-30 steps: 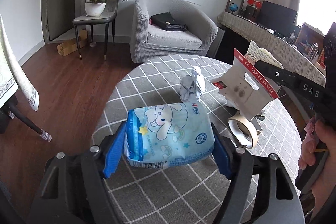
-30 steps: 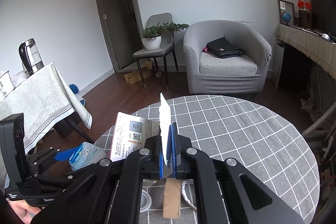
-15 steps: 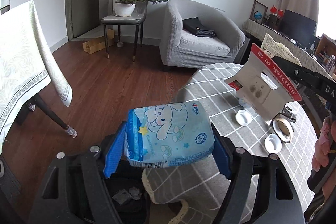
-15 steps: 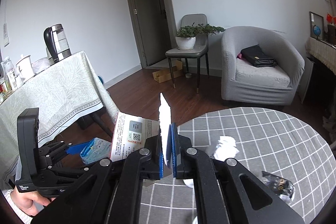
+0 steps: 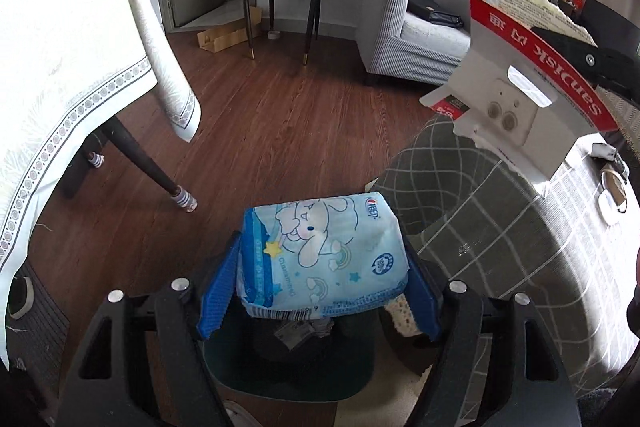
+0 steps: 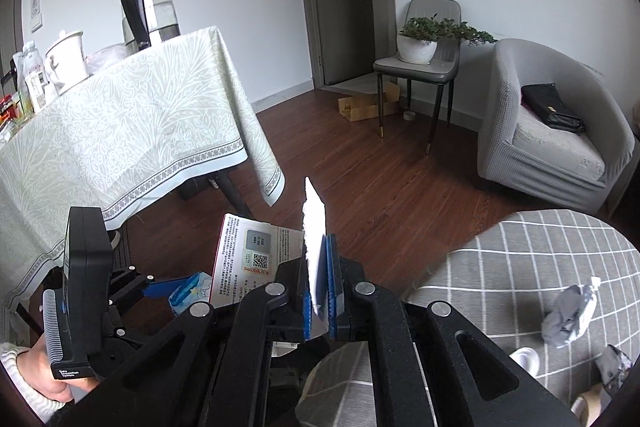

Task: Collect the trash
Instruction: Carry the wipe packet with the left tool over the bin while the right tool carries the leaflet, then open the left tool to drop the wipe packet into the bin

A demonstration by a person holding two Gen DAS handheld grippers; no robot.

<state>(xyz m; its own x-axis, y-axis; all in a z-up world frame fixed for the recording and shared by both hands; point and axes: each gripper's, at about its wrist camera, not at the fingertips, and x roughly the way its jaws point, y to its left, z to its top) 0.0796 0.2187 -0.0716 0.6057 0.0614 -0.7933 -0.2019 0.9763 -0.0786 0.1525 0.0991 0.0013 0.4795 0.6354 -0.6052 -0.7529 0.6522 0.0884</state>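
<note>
My left gripper (image 5: pixel 320 267) is shut on a light-blue cartoon tissue pack (image 5: pixel 324 259) and holds it over a dark trash bin (image 5: pixel 288 367) on the floor beside the round table. The bin holds some scraps. My right gripper (image 6: pixel 318 279) is shut on torn white-and-red SanDisk card packaging (image 6: pixel 314 239). That packaging also shows in the left wrist view (image 5: pixel 520 99), up at the right. The left gripper with the pack shows in the right wrist view (image 6: pixel 188 287), low left.
The round table with grey checked cloth (image 6: pixel 560 259) carries a crumpled grey paper ball (image 6: pixel 568 315) and small white lids (image 5: pixel 608 203). A table with a pale patterned cloth (image 6: pixel 120 131) stands left. A grey armchair (image 6: pixel 552 131) and a chair with a plant (image 6: pixel 420 59) stand behind.
Both grippers have swung left off the round table and tilted down, carrying their loads. The trash bin has come fully under the left gripper.
</note>
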